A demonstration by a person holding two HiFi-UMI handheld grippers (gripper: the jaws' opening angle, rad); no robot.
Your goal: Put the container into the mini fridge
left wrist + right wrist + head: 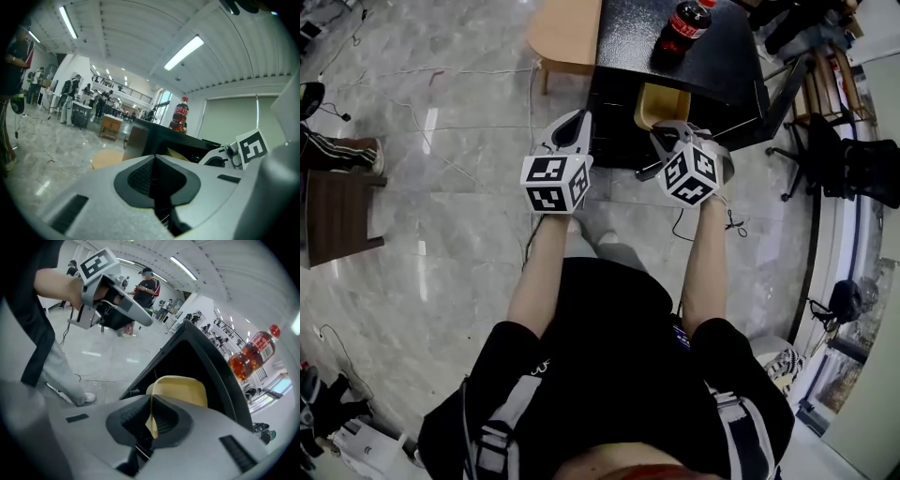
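Pale yellow plastic, the flat-sided container point(662, 105) sits at the upper middle of the head view, at the open front of the black box-shaped mini fridge point(712, 70). The right gripper point(673, 131) has its jaws clamped on the container's near edge. In the right gripper view the container shows at centre against the fridge's dark inside. The left gripper point(573, 127), left of centre, has its jaws pressed together on nothing. A red-capped cola bottle point(682, 26) stands upright on the fridge top.
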